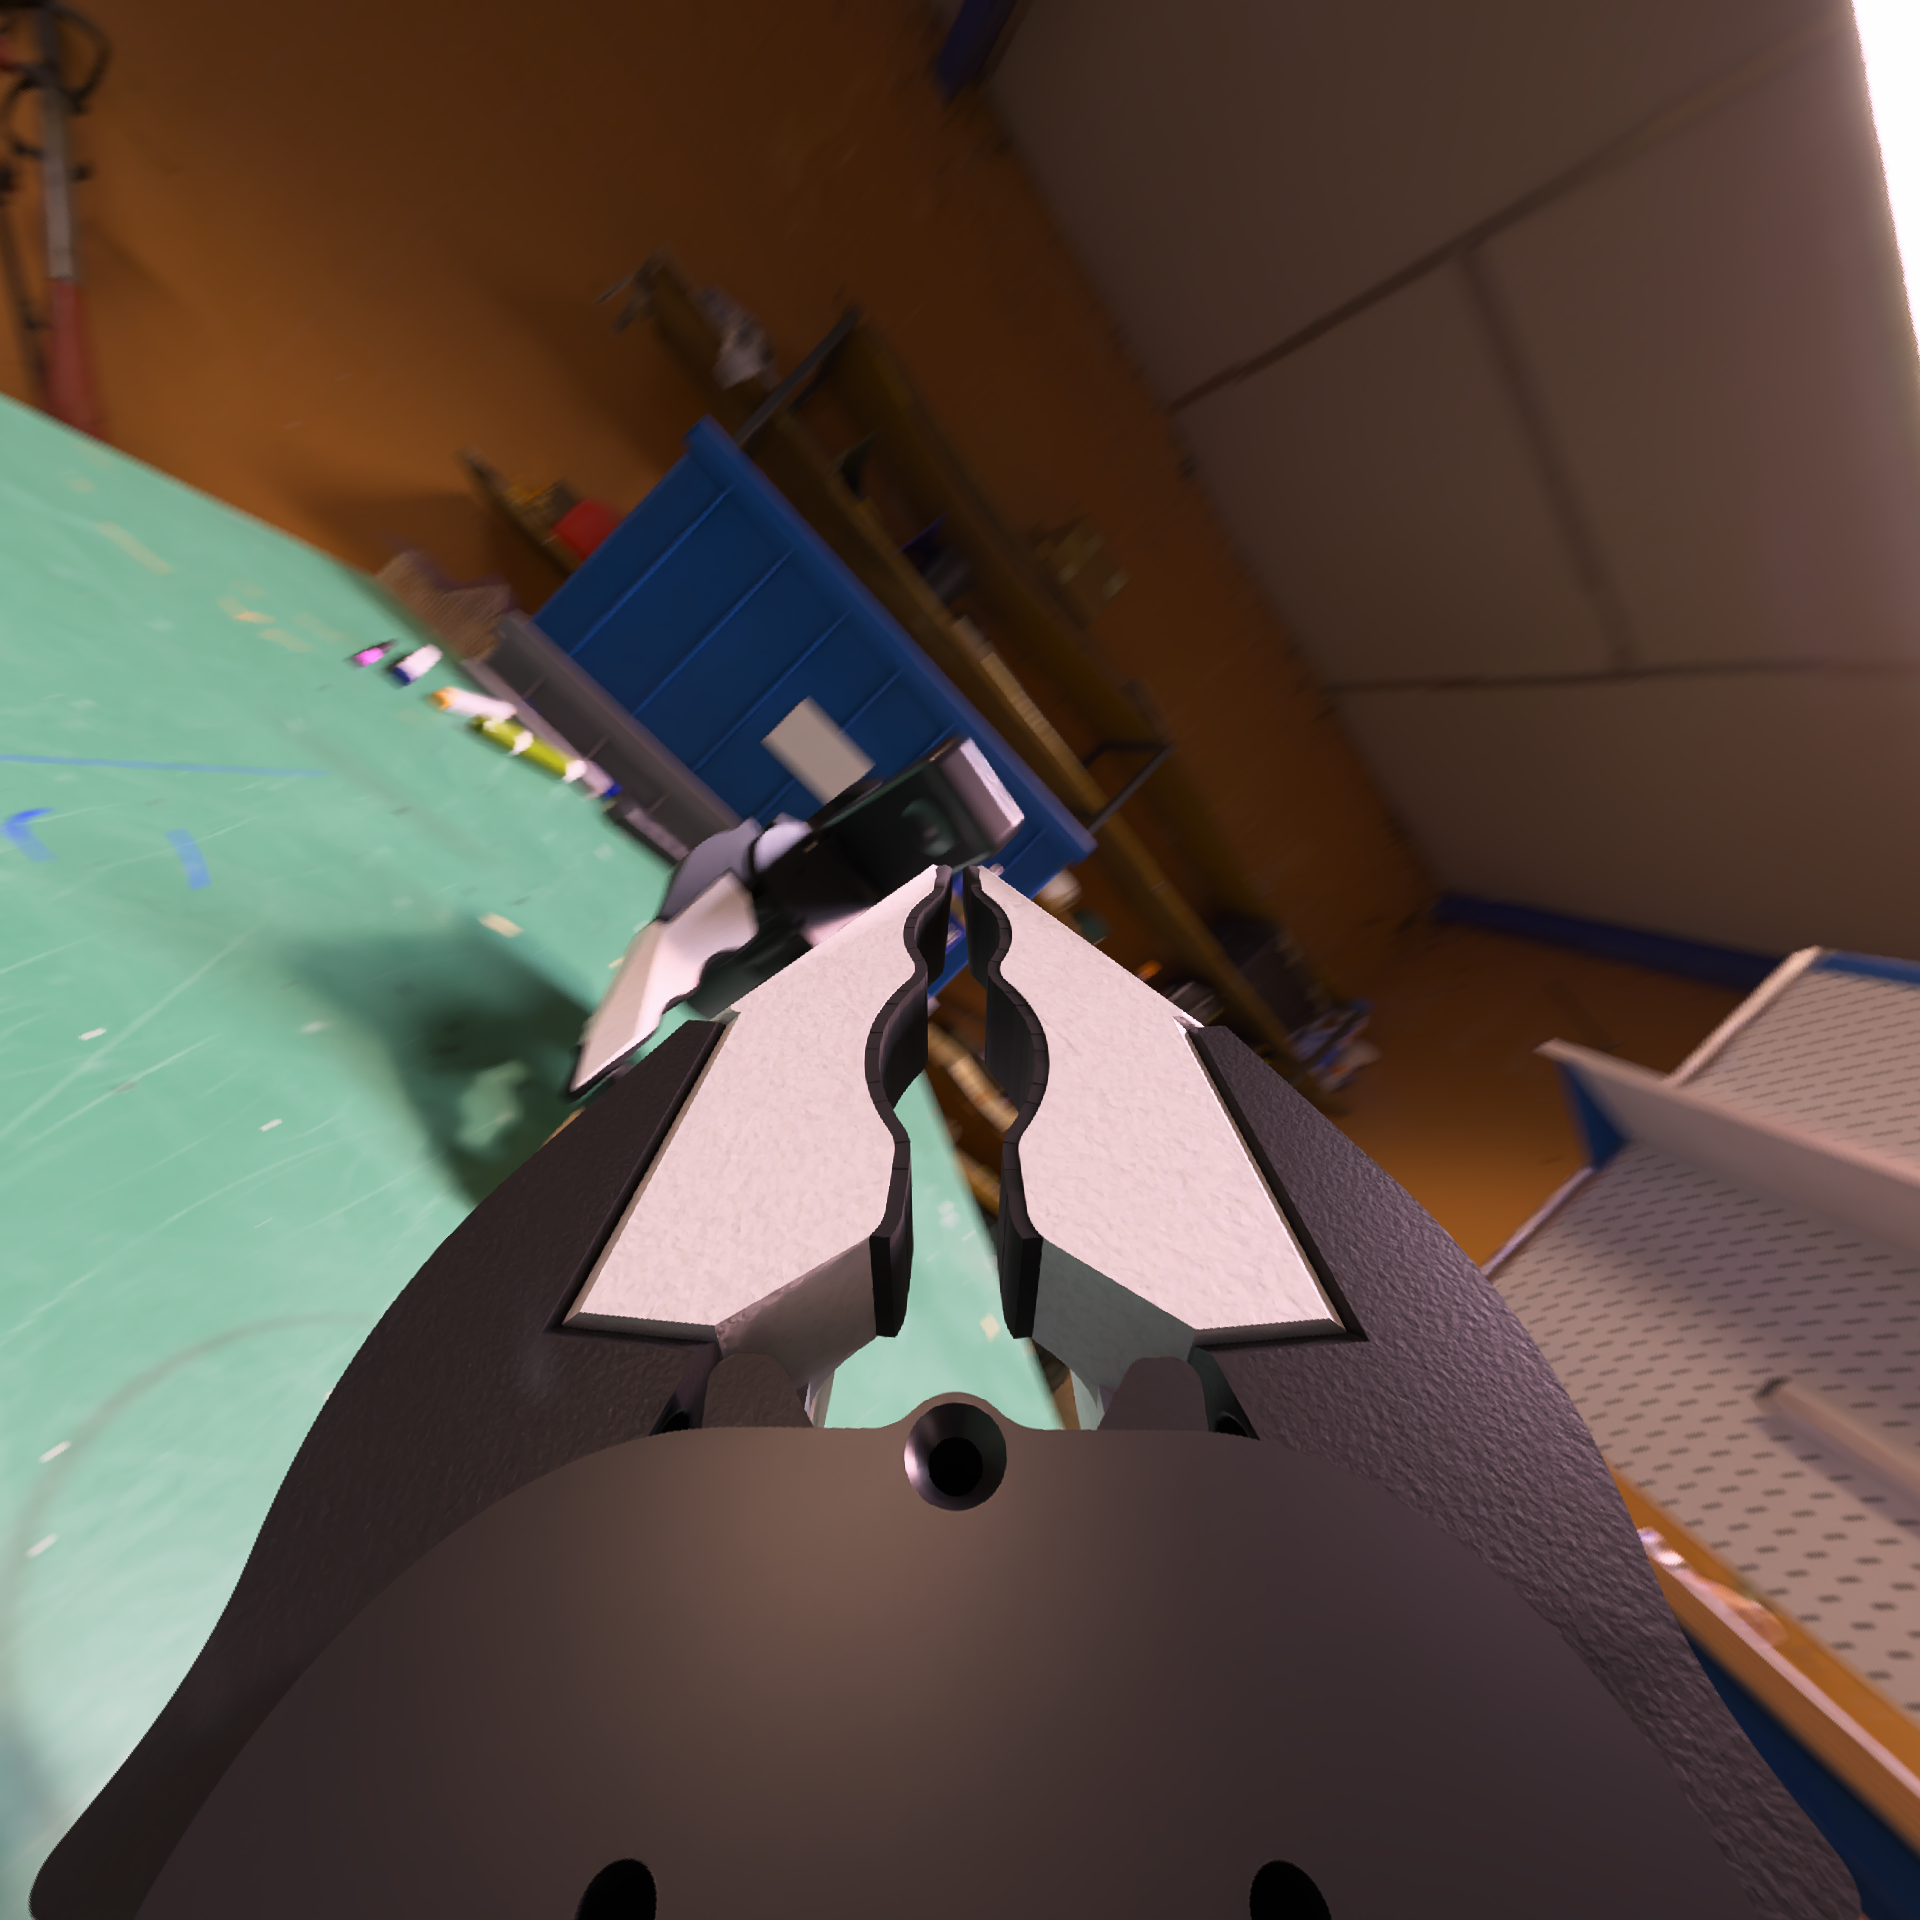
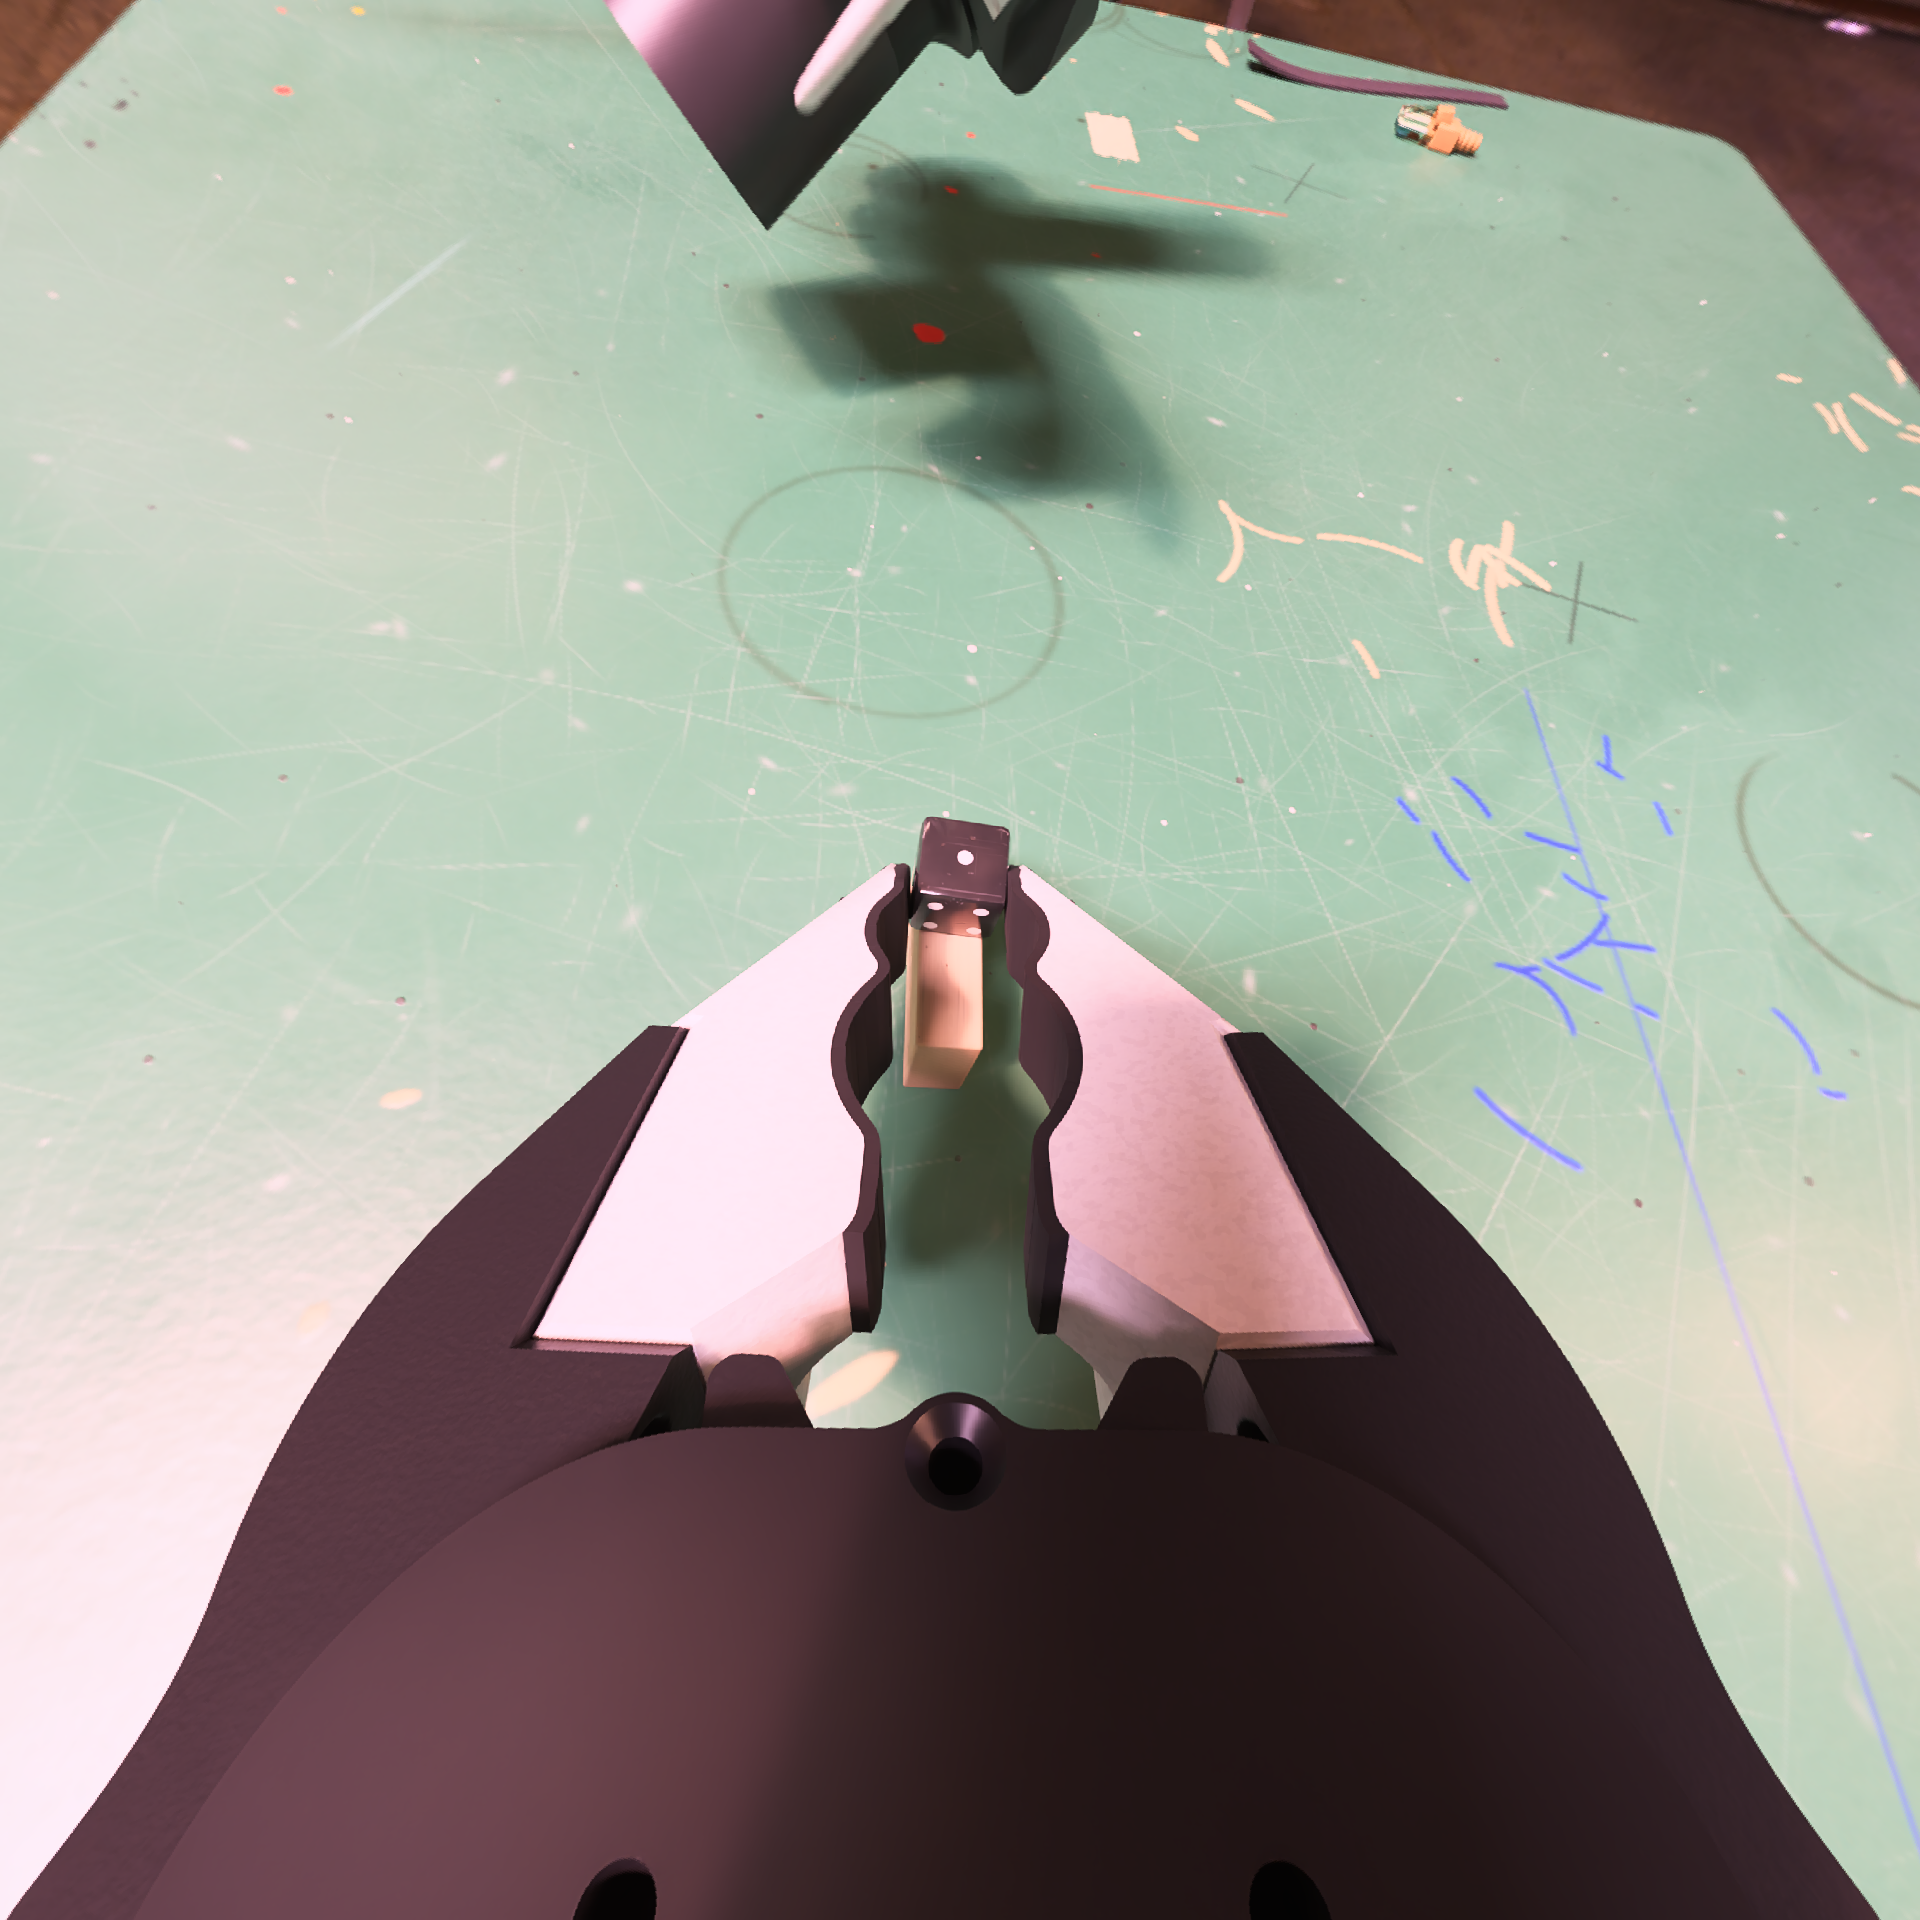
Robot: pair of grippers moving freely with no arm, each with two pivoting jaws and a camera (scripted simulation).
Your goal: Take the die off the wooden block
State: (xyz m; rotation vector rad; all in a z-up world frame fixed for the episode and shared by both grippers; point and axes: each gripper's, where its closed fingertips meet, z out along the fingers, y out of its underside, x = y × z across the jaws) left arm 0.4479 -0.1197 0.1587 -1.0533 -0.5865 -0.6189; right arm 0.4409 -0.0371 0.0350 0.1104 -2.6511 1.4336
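In the right wrist view, a dark die with white pips [image 2: 962, 860] sits on top of a pale, upright wooden block [image 2: 941, 1013] on the green mat [image 2: 520, 623]. My right gripper [image 2: 960, 881] is shut on the die, with a fingertip against each side and the block below between the fingers. My left gripper [image 1: 956, 881] is shut and empty, tilted in the air above the mat. It also shows at the top of the right wrist view [image 2: 831, 83]. The right gripper shows blurred in the left wrist view [image 1: 769, 914]. There the die and block are hidden.
A small orange and green part [image 2: 1439, 130] and a dark strip [image 2: 1371, 78] lie at the mat's far right corner. Beyond the mat's edge are a blue bin [image 1: 748, 644], some markers [image 1: 499, 717], shelves [image 1: 987, 582] and a pegboard bench [image 1: 1714, 1299].
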